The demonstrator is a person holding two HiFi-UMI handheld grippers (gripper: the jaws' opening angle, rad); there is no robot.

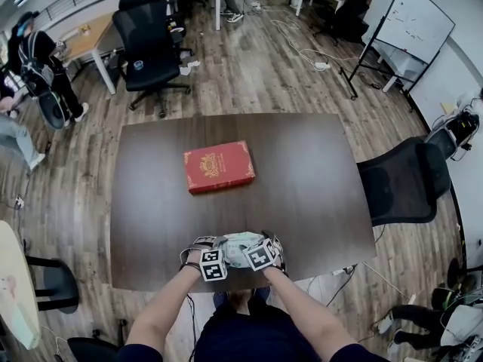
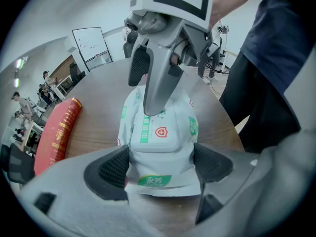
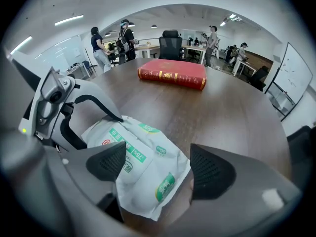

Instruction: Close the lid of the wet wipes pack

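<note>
One wet wipes pack [image 1: 240,241] lies at the near edge of the table [image 1: 317,172], about midway along it and well apart from a red book [image 1: 219,167] nearer the table's centre. The left tongs [image 2: 163,166] are clenched on the pack's near end, with the pads pressing in from both sides and the film bunched between them. The right tongs [image 3: 159,167] are released, jaws spread. One jaw hangs over the pack's printed face and the other is above bare wood beside it. In the left gripper view, one right jaw tip appears to rest on the lid [image 2: 158,132], which looks flat or nearly so.

The pack is judged light and soft, a half-slack pouch of slick, crinkly film that will slide on the wood and buckle under a hard squeeze. The lid looks like the only stiff part. The best hold is probably where the left tongs already grip, on the end seam clear of the lid. That steadies the pouch while a jaw tip presses down on the lid's free edge. Squeezing the middle risks bowing the pouch and popping the lid up.
</note>
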